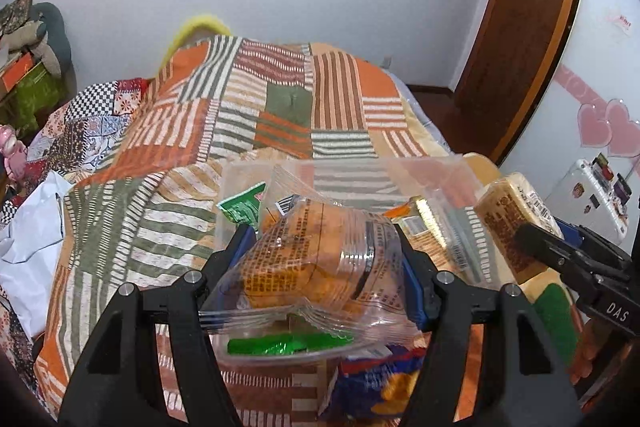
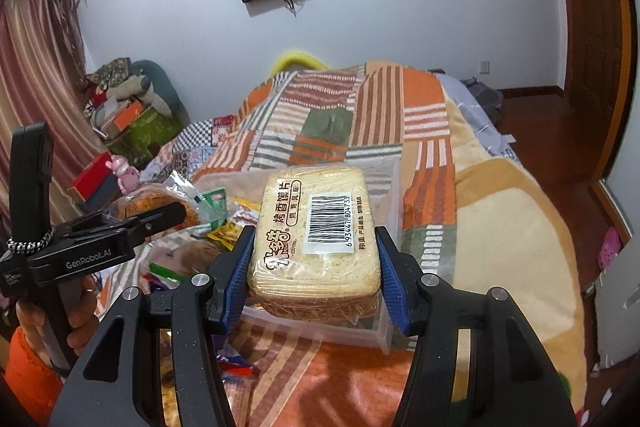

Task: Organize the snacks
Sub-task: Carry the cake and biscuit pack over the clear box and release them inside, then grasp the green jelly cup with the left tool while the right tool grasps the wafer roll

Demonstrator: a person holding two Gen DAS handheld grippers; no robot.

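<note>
Left gripper (image 1: 324,255) clamped on a clear bag of orange snacks (image 1: 312,263), held over a clear plastic box (image 1: 460,179) on the striped bed blanket (image 1: 248,107). Right gripper (image 2: 314,267) clamped on a wrapped pack of bread slices (image 2: 316,235), also above the box.

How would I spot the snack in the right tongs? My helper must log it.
On the striped patchwork bedspread sits a clear plastic bin. Above it, the right tongs grip a pale rectangular pack of toasted slices; unlike neighbouring snacks, it has a white barcode label.
</note>
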